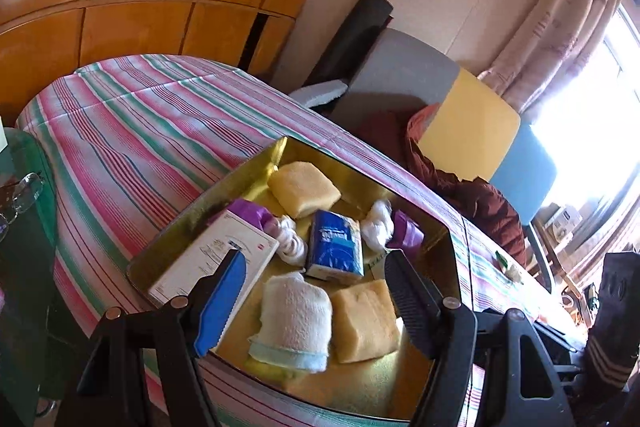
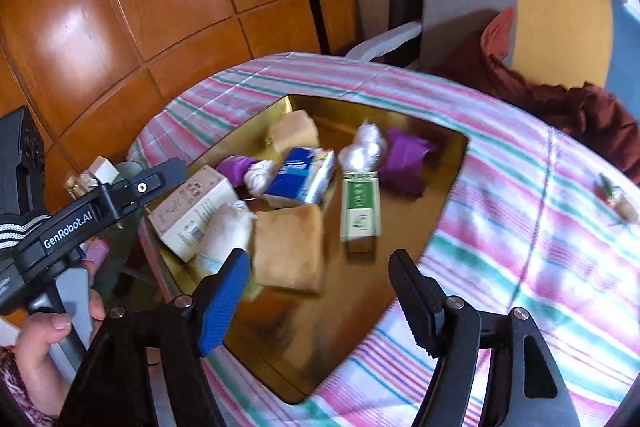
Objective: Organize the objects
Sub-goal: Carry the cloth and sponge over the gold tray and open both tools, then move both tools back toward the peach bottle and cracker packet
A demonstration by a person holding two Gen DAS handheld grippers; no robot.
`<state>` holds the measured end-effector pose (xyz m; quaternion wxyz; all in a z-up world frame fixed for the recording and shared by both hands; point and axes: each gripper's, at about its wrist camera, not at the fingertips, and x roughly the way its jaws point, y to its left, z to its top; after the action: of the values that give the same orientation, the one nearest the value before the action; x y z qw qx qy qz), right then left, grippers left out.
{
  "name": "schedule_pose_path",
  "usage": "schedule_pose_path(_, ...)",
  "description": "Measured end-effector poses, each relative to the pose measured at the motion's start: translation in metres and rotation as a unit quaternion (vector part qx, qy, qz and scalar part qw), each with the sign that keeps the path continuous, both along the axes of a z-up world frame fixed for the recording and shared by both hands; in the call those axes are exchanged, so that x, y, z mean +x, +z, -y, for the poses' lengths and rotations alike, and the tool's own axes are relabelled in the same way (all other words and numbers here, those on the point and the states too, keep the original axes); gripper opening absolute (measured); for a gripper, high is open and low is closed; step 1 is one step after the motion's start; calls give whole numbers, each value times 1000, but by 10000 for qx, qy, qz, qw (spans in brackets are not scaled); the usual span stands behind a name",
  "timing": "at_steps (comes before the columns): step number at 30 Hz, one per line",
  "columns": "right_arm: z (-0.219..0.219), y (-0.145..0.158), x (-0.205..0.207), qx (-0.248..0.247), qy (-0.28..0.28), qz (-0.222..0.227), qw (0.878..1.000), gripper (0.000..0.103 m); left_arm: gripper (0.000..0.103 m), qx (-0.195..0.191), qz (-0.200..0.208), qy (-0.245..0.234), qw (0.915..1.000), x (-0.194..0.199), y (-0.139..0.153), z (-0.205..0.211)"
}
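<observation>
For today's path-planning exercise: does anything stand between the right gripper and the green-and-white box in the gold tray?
Nothing visible does. The right gripper hangs open above bare gold tray, with the green-and-white box straight beyond it. The yellow sponge lies beside that path, not across it.

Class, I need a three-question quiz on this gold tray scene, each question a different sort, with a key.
1. True or false: the blue tissue pack lies outside the gold tray.
2. Multiple choice: the green box in the right wrist view is A) on the striped cloth B) in the tray C) held by a gripper.
3. Fill in: both the left gripper and the right gripper have their jaws ____.

Key: 1 false; 2 B; 3 open.
</observation>
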<state>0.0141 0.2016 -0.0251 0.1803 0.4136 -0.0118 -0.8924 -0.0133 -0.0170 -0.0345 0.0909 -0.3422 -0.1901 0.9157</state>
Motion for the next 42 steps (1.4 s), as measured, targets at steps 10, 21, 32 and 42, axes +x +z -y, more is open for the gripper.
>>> schedule_pose_path(10, -50, -16, 6, 574, -532, 271, 9966, 73, 73, -85, 60, -529, 9985, 6, -3, -28)
schedule_pose_path(21, -128, -28, 21, 1050, -1310, 506, 9845, 73, 73, -397, -130, -1470, 9882, 25, -1, -77)
schedule_pose_path(32, -221, -29, 32, 1169, -2016, 650, 9703, 74, 73, -500, -221, -2524, 9661, 55, -2, -137)
schedule_pose_path(42, -313, -29, 29, 1088, -2614, 873, 9551, 75, 73, -786, -342, -3275, 9410, 79, -2, -185)
